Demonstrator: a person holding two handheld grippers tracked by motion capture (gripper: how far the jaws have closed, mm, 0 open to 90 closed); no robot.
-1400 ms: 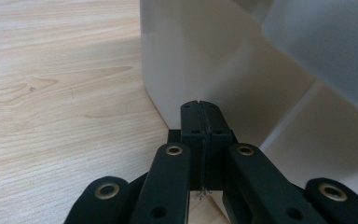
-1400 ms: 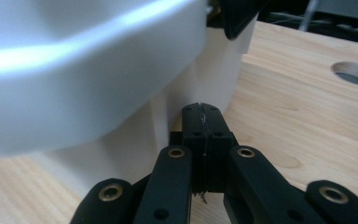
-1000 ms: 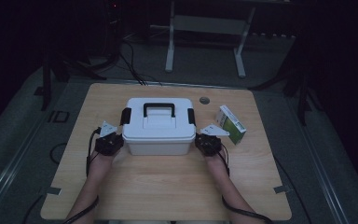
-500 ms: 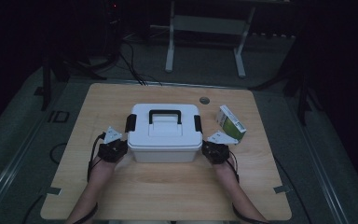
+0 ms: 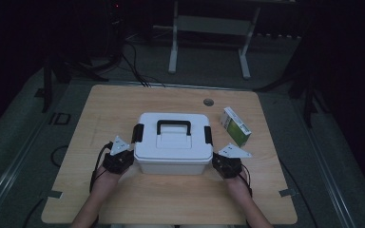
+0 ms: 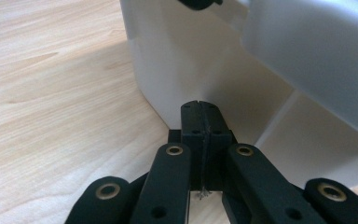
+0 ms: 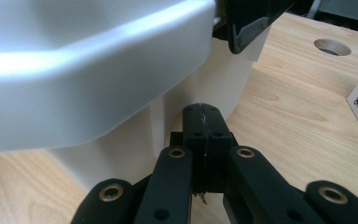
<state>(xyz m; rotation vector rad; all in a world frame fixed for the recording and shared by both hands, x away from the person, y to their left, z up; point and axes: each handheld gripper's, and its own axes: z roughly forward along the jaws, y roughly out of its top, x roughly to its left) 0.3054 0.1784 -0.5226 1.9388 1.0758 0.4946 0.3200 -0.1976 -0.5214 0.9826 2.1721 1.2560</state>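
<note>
Box (image 5: 173, 142) now nearer table's (image 5: 123, 102) front edge than a second ago, slid toward person; pinned between left gripper (image 5: 126, 159) and right gripper (image 5: 218, 164); both jaw pairs shut tight, nothing clamped, tips pressed against box side walls under lid rim; green carton (image 5: 235, 126) beyond right gripper, untouched; likely repositioning box before unlatching.

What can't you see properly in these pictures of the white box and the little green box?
- Inside of the white box: hidden in every view by its shut lid.
- Lettering on the green box: too small in the high view; cut off by the right gripper view's edge.
- Whether the left gripper and right gripper touch the box: their closed tips hide the contact.
- Room behind the table: too dark.
</note>
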